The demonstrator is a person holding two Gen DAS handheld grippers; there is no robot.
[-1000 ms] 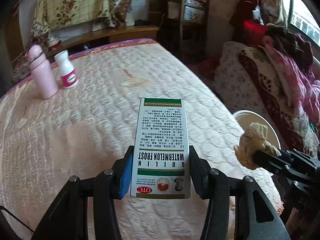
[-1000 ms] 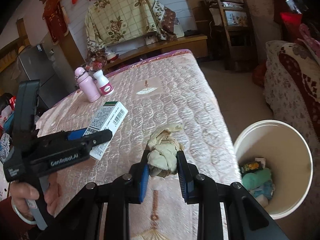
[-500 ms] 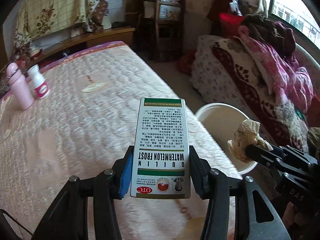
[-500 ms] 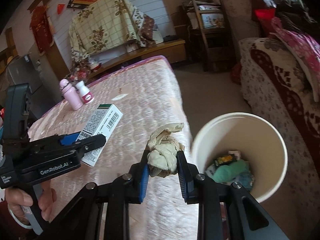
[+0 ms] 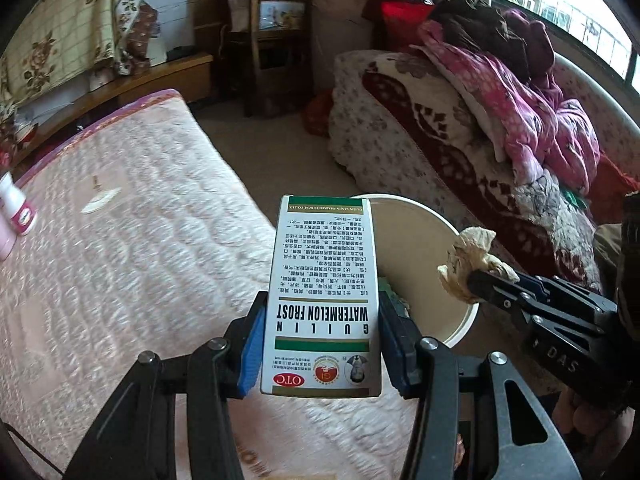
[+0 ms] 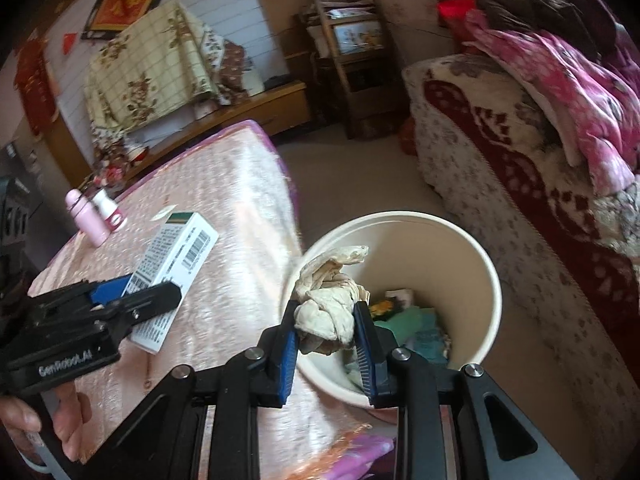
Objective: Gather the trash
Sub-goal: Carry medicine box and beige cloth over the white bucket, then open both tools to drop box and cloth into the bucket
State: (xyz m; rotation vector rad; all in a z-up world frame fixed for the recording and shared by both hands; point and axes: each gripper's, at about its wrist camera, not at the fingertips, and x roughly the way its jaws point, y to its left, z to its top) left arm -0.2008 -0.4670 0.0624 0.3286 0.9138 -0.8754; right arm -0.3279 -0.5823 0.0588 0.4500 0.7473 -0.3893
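Left hand-held gripper [image 5: 322,344] clenched on a white medicine box [image 5: 324,300], blue pads pressed against its two long sides, printed face up, far end jutting over the near rim of a cream waste bin [image 5: 460,320]. Seen from the right wrist, same box [image 6: 172,276] held above the pink quilted bed [image 6: 224,216]. Right hand-held gripper [image 6: 326,344] grasping a crumpled beige tissue wad [image 6: 328,300], poised over the bin's [image 6: 492,280] left rim, mouth open below. Inside the bin: green and teal wrappers [image 6: 416,324] and other scraps. Bin standing on the floor, just beside the bed's edge and near a patterned sofa [image 6: 500,184] heaped with pink bedding. Far back on the bed, well apart from both grippers: a pink bottle [image 6: 86,220] and a small white bottle [image 6: 110,210], side by side.
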